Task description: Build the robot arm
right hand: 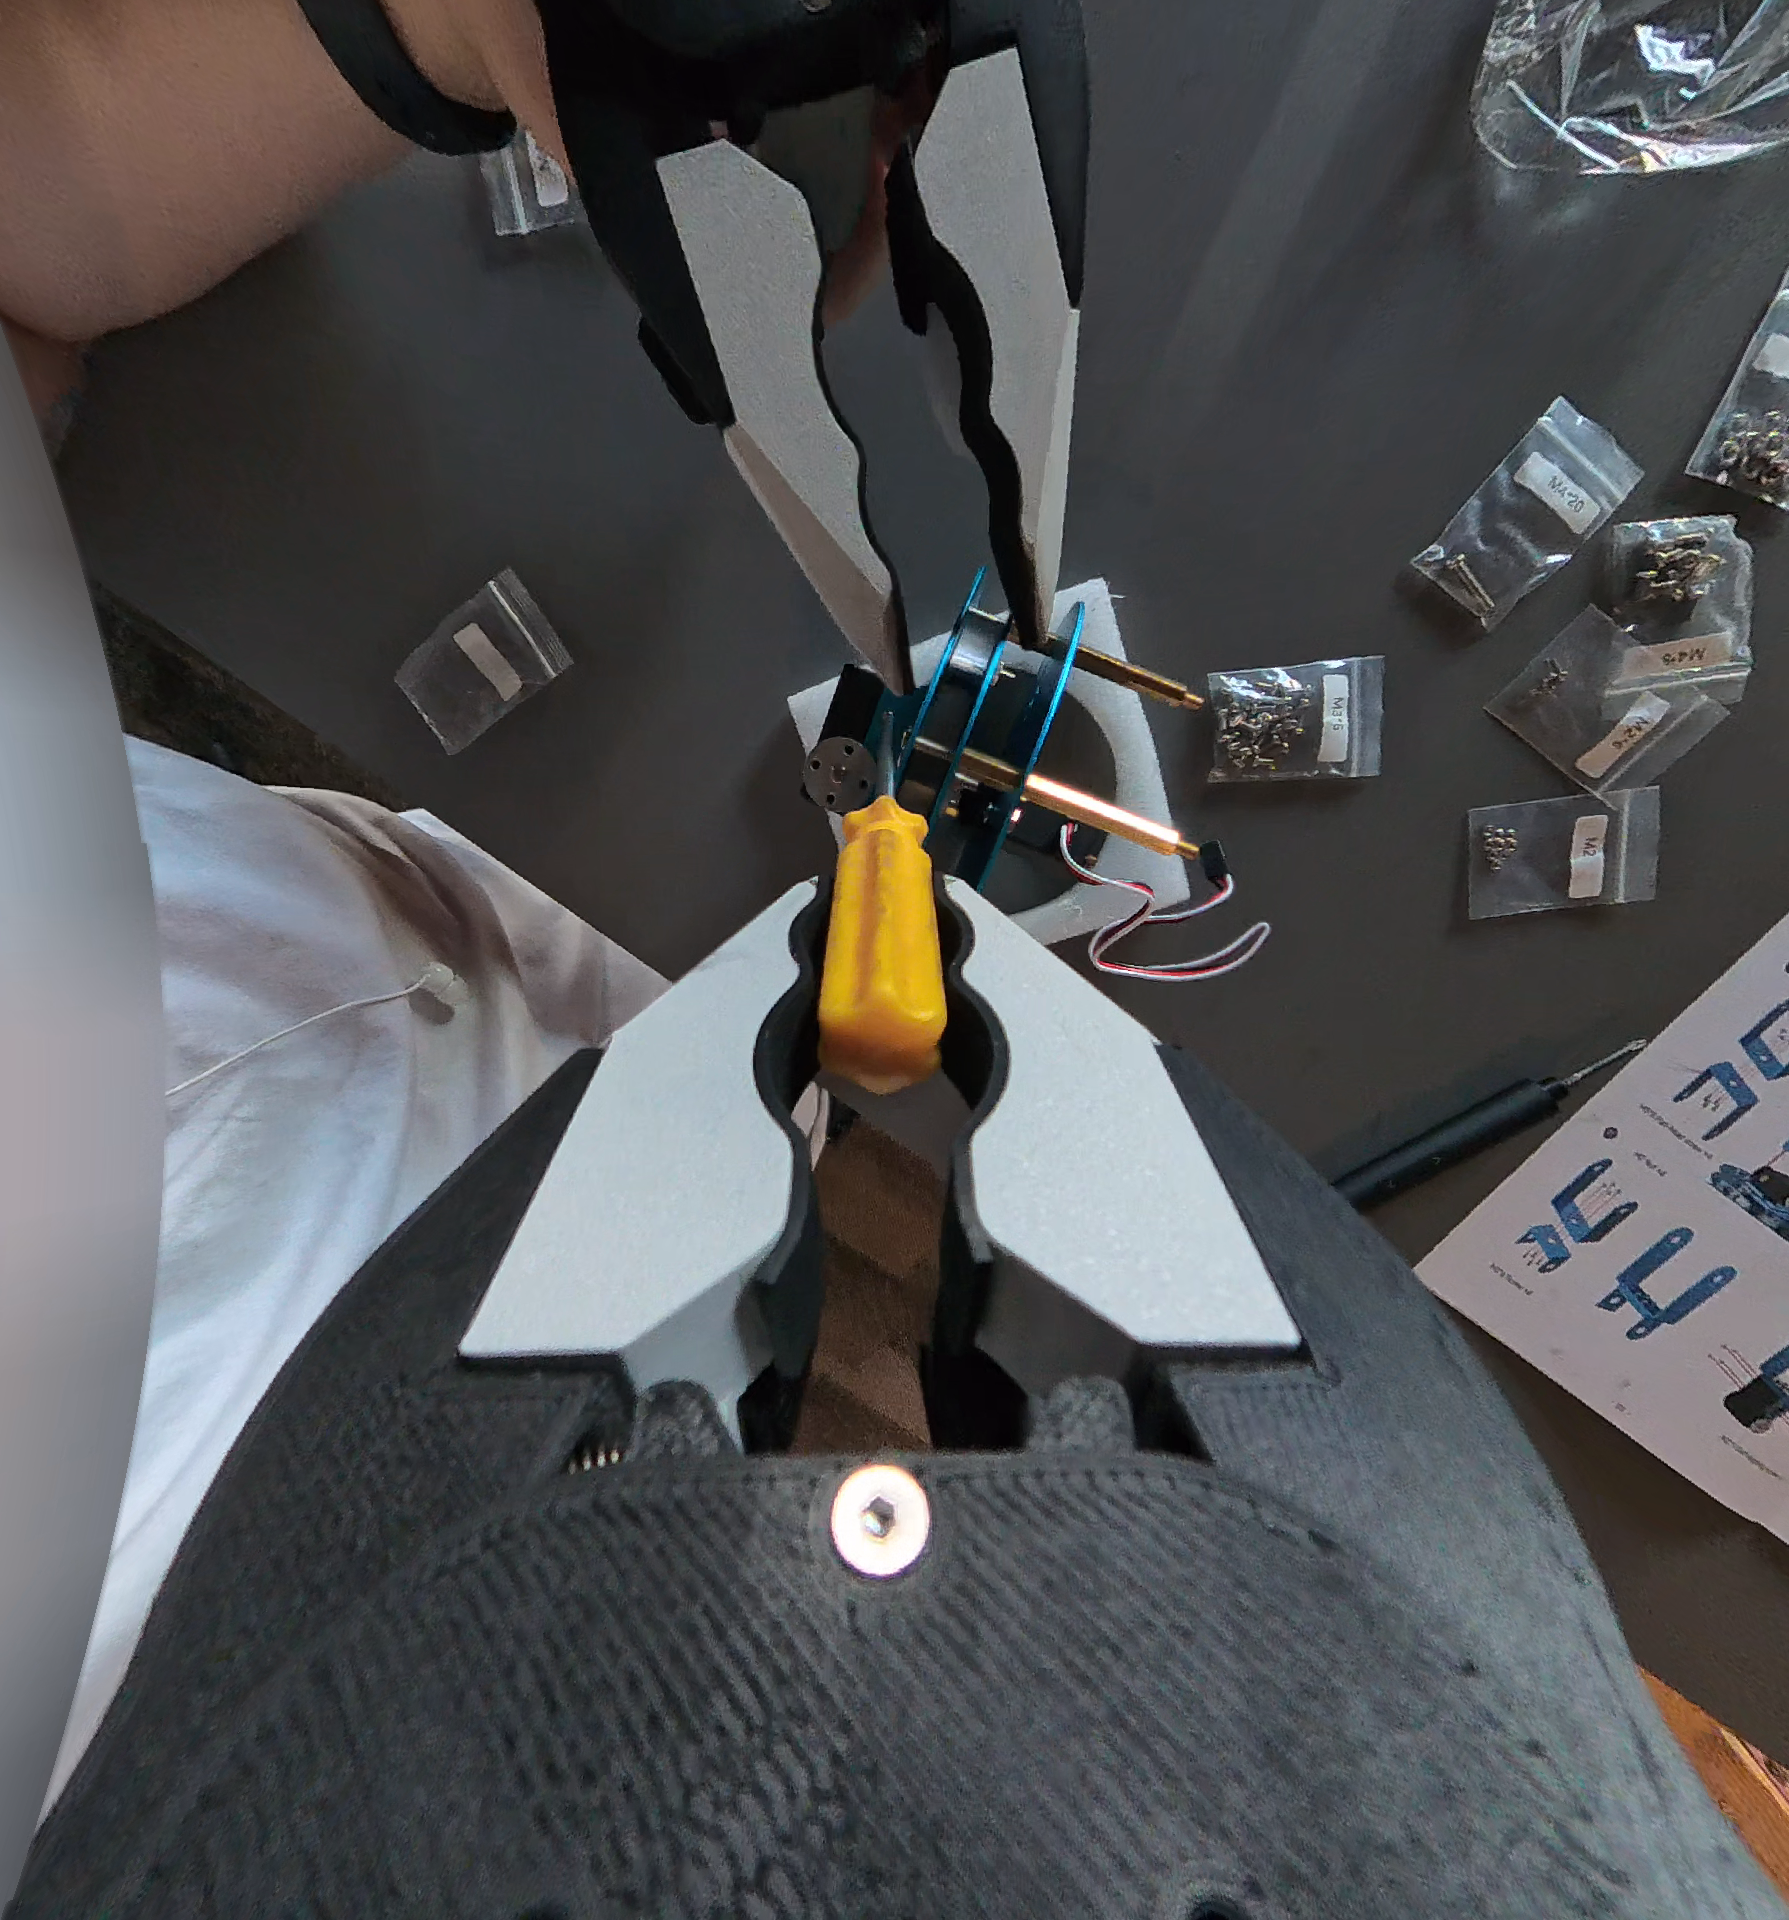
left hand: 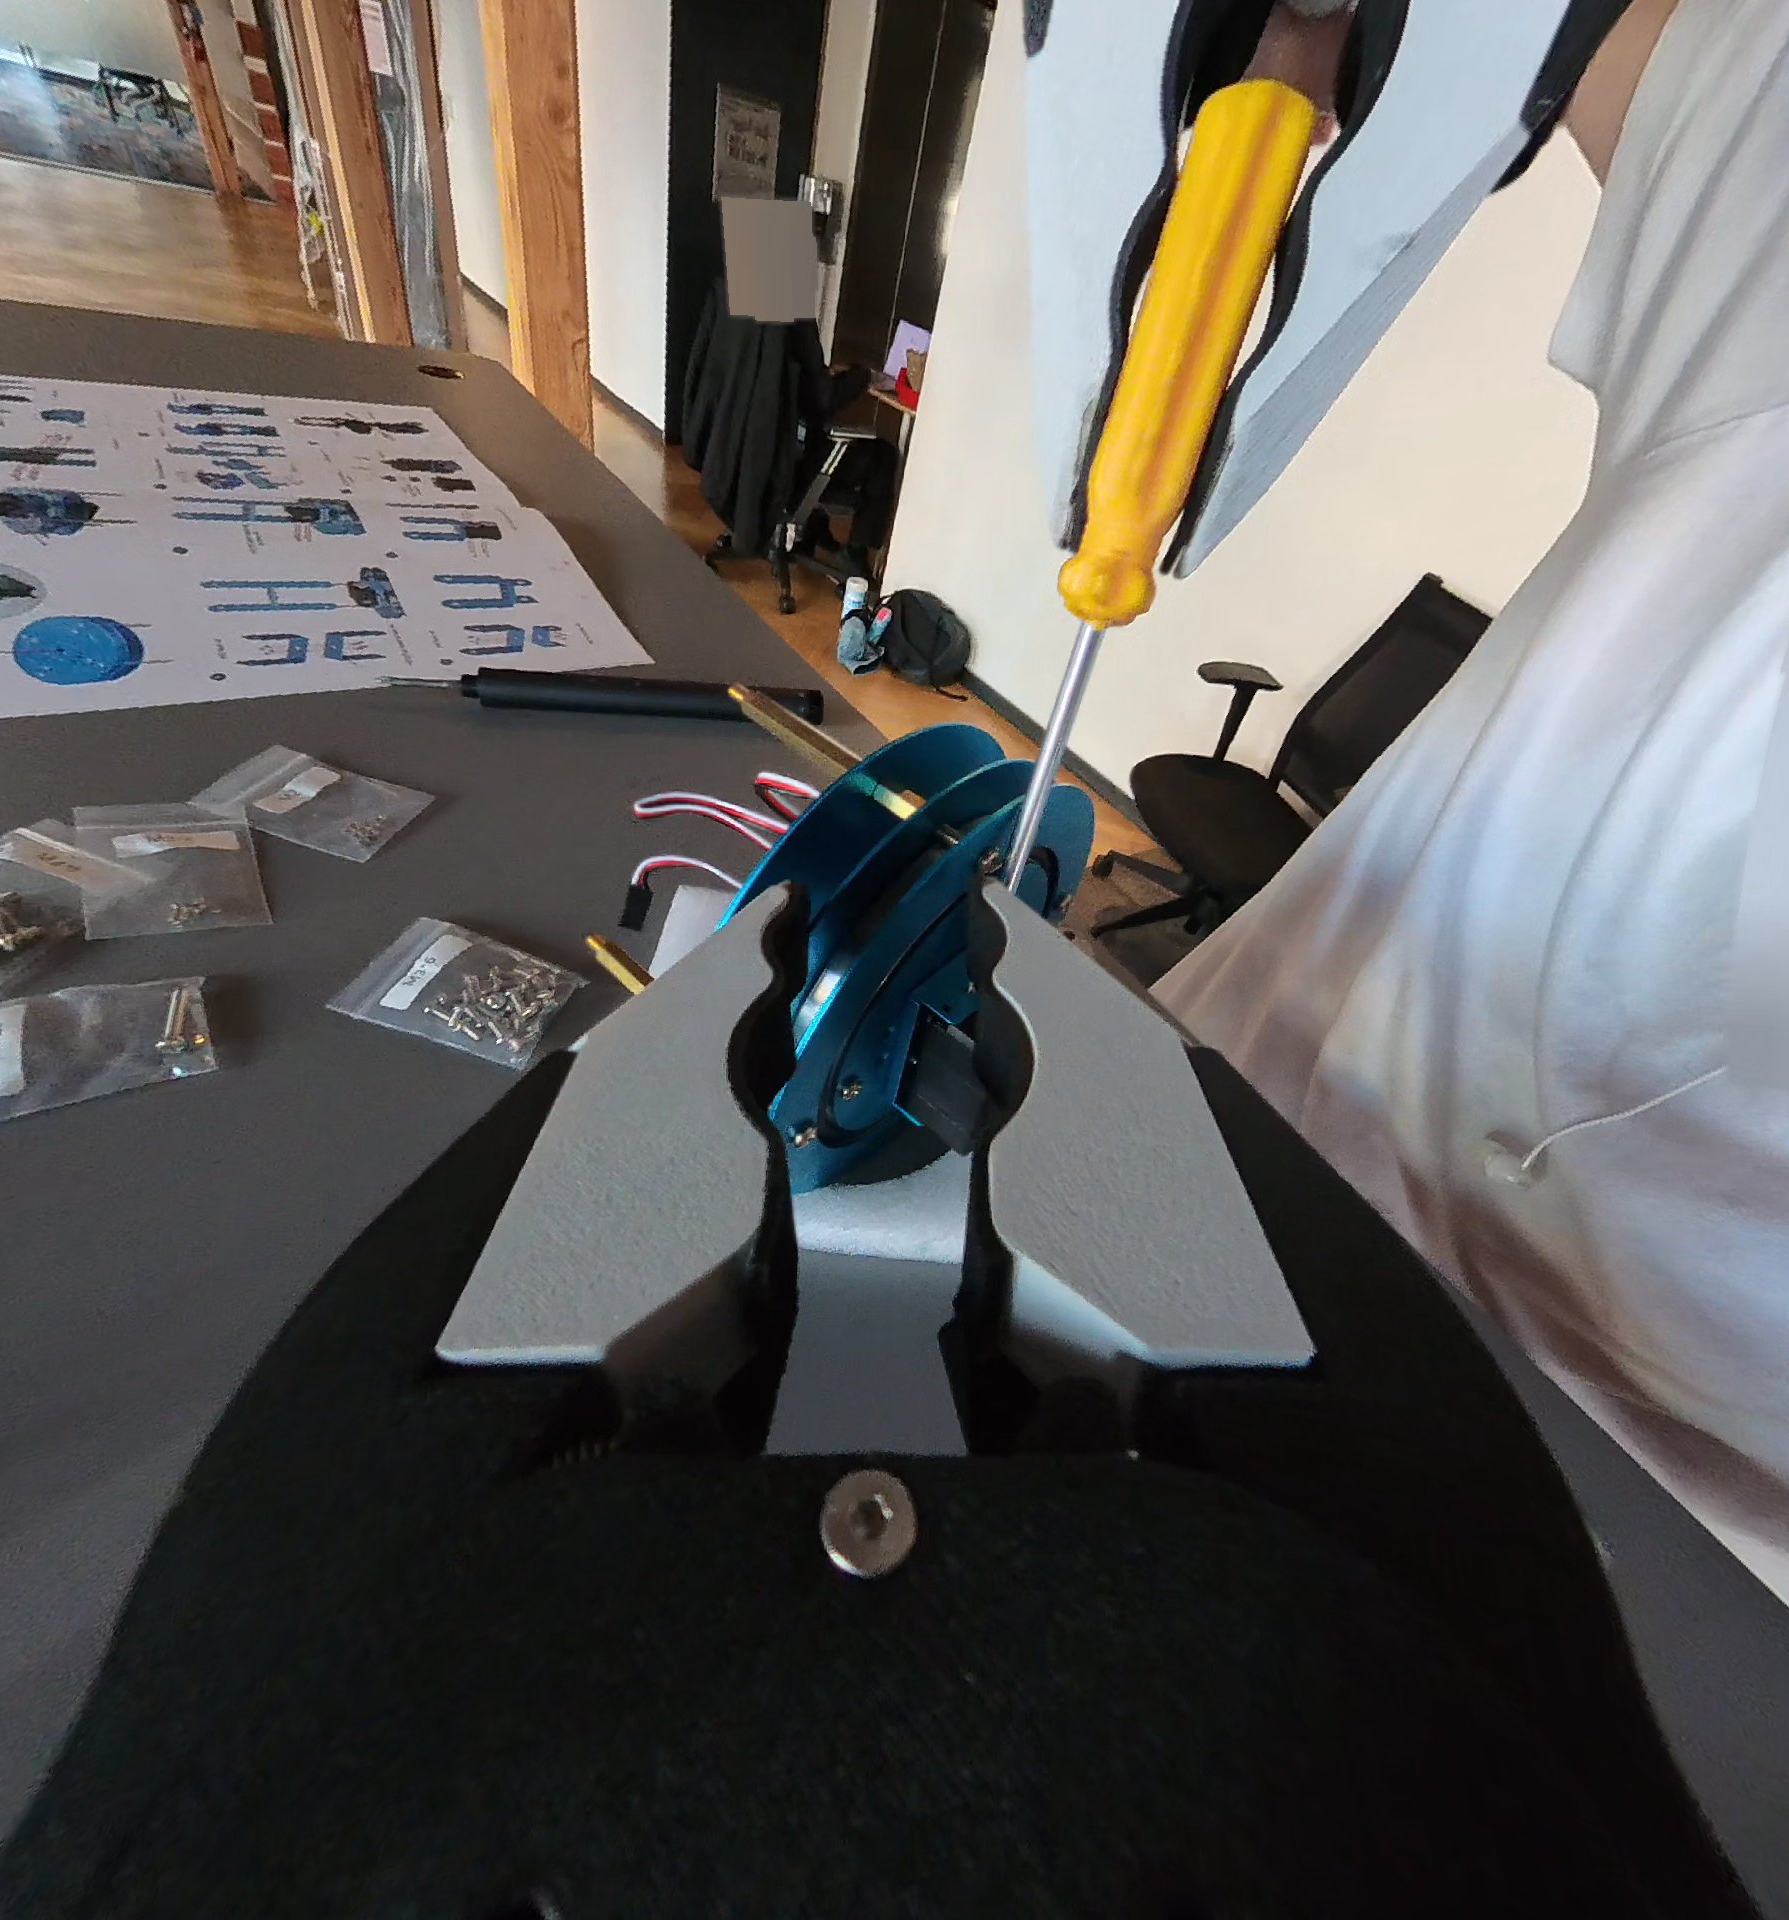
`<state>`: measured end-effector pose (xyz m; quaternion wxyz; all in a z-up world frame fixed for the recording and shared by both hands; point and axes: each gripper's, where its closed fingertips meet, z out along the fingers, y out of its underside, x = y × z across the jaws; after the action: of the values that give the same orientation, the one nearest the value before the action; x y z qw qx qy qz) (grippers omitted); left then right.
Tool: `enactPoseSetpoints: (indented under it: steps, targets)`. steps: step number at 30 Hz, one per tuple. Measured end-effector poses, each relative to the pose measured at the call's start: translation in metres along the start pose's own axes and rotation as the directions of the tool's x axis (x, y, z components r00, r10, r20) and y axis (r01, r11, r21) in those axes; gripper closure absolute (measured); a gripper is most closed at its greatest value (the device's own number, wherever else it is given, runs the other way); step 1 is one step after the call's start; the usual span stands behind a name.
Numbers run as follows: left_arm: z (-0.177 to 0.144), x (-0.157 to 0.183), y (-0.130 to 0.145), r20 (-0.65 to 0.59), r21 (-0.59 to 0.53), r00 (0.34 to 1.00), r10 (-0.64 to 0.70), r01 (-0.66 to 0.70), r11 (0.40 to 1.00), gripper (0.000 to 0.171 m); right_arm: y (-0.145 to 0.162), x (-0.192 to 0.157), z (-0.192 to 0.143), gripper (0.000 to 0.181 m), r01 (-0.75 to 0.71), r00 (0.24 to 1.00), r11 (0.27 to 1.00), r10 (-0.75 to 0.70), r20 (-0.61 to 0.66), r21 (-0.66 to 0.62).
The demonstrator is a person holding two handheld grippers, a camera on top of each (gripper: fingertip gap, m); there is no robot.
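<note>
My left gripper (left hand: 885, 904) is shut on a blue metal disc assembly (left hand: 869, 987) with a black servo and brass standoffs, held on edge over a white foam pad (left hand: 869, 1226). My right gripper (right hand: 879, 894) is shut on a yellow-handled screwdriver (right hand: 879, 956). The screwdriver's metal shaft (left hand: 1051, 769) comes down at a slant and its tip meets the top of the assembly beside a small screw. In the right wrist view the left gripper (right hand: 957, 644) clamps the blue assembly (right hand: 994, 717) from above. Red, white and black servo wires (right hand: 1170, 935) trail off to the right.
On the dark grey table (left hand: 194, 1247) lie several small bags of screws (left hand: 464, 992), a printed instruction sheet (left hand: 246, 540), a black pen-shaped driver (left hand: 609, 694) and a crumpled clear bag (right hand: 1659, 73). A person in a white shirt (left hand: 1596, 831) stands close on the right. Office chairs stand beyond the table. One gripper's finger ends stand about 7 centimetres off the other's.
</note>
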<state>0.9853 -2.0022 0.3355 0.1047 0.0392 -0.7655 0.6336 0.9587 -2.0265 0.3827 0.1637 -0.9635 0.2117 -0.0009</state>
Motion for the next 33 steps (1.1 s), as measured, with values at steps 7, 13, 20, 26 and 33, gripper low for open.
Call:
enactPoseSetpoints:
  steps: [7,13,20,26,33]
  targets:
    - [0.007,0.012,-0.005,-0.074,0.043,0.997,-0.011,0.014,0.999,0.136,0.001,-0.005,-0.003,0.164,0.052,0.999,0.997,-0.053,-0.014,-0.055]
    - [0.013,0.017,-0.01,-0.123,0.09,0.991,-0.054,0.066,0.994,0.132,0.003,-0.006,-0.005,0.164,0.041,0.999,0.993,-0.043,-0.017,-0.11]
    - [0.021,0.017,-0.011,-0.077,0.099,0.997,-0.006,0.013,0.995,0.126,0.006,-0.003,-0.006,0.164,-0.103,0.995,0.987,0.101,-0.02,-0.123]
    - [0.024,0.019,-0.01,-0.015,0.09,0.997,0.073,-0.071,0.993,0.134,0.008,-0.006,-0.007,0.164,-0.135,0.991,0.983,0.133,-0.023,-0.125]
    - [0.026,0.026,-0.011,-0.024,0.125,0.995,0.093,-0.089,0.988,0.139,0.003,-0.007,-0.007,0.164,-0.071,0.997,0.993,0.07,-0.008,-0.098]
